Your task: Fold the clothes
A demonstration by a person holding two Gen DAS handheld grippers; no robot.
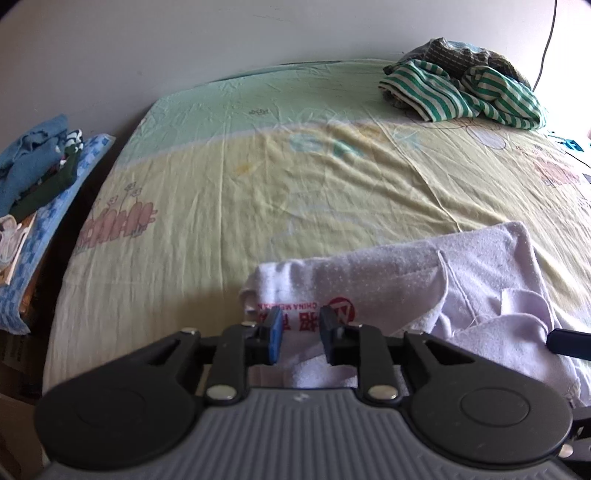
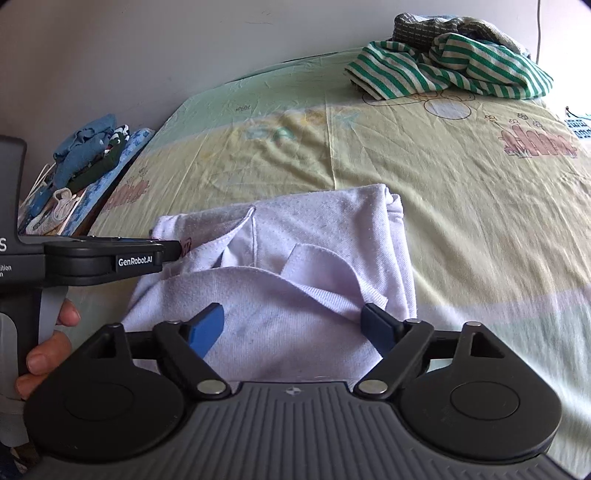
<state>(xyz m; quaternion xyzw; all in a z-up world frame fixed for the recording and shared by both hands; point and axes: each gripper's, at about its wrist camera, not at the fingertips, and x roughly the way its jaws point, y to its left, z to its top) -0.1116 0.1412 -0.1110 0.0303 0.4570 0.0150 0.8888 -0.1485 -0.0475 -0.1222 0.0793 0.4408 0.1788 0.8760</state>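
A pale lilac-white shirt [image 2: 295,266] with a red printed logo [image 1: 341,308] lies partly folded on the bed near the front edge. My left gripper [image 1: 299,334] hovers over the shirt's left end by the logo, jaws a small way apart, holding nothing. My right gripper [image 2: 295,328] is wide open just above the shirt's near fold, empty. The left gripper also shows in the right wrist view [image 2: 110,254], held by a hand at the shirt's left side. A green-and-white striped garment [image 1: 465,92] lies crumpled at the far right, also in the right wrist view [image 2: 450,70].
The bed sheet [image 1: 295,184] is yellow-green with cartoon prints. A grey patterned garment [image 2: 436,27] lies behind the striped one. A side stand on the left holds blue and dark clothes [image 1: 33,162]. A cable [image 1: 546,44] hangs on the far wall.
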